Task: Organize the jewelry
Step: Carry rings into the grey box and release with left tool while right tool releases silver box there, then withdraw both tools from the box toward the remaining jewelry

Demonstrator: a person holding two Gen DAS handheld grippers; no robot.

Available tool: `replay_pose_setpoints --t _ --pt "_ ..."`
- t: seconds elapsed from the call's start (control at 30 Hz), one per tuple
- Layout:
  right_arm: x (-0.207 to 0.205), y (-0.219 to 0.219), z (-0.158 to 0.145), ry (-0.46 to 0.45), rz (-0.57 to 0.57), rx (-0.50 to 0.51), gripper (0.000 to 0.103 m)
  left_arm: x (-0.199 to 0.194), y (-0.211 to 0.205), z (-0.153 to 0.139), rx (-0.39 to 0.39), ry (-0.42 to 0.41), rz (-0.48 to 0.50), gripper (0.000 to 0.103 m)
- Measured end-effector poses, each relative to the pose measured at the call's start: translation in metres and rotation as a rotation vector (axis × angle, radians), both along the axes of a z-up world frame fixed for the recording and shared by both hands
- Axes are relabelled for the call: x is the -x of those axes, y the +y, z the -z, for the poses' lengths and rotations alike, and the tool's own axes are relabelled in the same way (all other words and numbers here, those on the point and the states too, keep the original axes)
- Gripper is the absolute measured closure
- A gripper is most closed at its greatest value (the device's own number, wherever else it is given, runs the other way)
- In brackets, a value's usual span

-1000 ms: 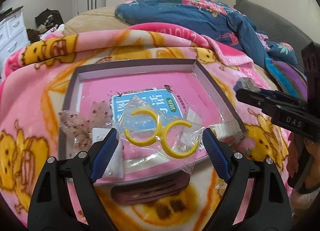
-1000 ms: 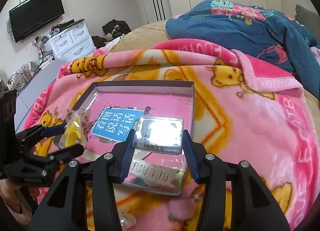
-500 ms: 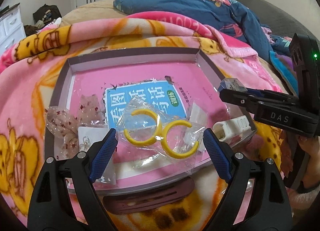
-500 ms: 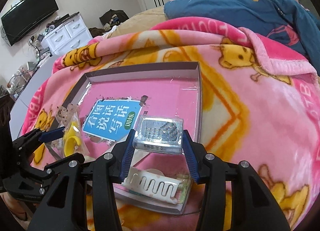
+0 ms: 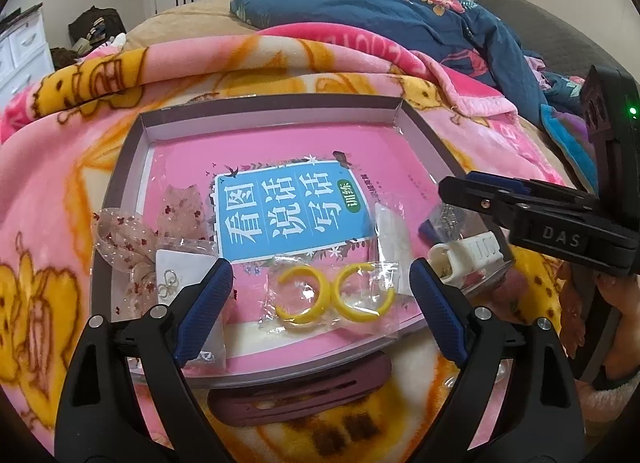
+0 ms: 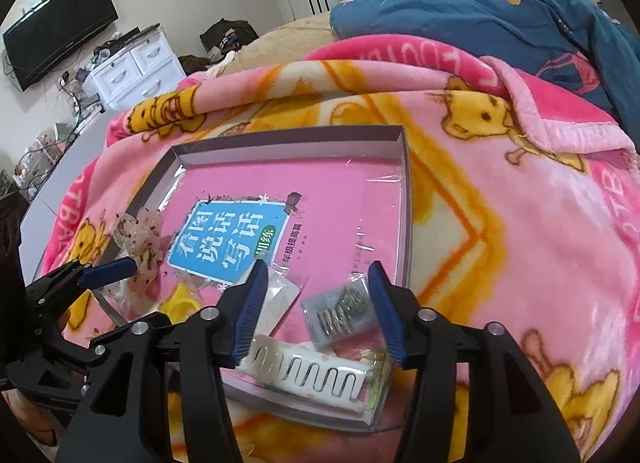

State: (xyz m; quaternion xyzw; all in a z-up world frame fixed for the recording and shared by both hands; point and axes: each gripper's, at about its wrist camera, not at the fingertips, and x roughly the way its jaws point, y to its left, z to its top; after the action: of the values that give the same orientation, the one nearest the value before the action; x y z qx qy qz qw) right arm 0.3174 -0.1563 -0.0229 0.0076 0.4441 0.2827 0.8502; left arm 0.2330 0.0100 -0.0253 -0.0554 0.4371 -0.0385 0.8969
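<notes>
So I've got both grippers parked over the near edge of the tray (image 6: 404, 199) on the bed. My right gripper (image 6: 316, 303) has just been opening, and the little clear box of rhinestones (image 6: 340, 313) sits loose between its pads near the tray's near right corner, looks dropped off to me. My left gripper (image 5: 320, 295) is spread wide around the bagged yellow hoop earrings (image 5: 332, 295), not pinching them.
</notes>
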Motion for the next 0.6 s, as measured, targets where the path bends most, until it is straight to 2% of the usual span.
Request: replay_pose_setpoints --t 0.17,0.3,0.37,0.6 --pt "0.014 -0.014 -0.018 -0.047 0.028 -0.033 0.026 0.006 0.003 -0.011 0.002 -0.020 -0.010 0.017" --pt "0.029 -0.029 -0.033 -0.083 0.054 -0.067 0.021 0.011 0.005 -0.021 0.005 -0.037 -0.018 0.014" --pt "0.034 -0.035 -0.040 -0.099 0.065 -0.072 0.012 0.014 0.005 -0.027 0.004 -0.048 -0.021 0.012" --pt "0.058 -0.051 -0.068 -0.149 0.076 -0.105 0.012 0.028 0.005 -0.052 -0.002 -0.091 -0.038 0.010"
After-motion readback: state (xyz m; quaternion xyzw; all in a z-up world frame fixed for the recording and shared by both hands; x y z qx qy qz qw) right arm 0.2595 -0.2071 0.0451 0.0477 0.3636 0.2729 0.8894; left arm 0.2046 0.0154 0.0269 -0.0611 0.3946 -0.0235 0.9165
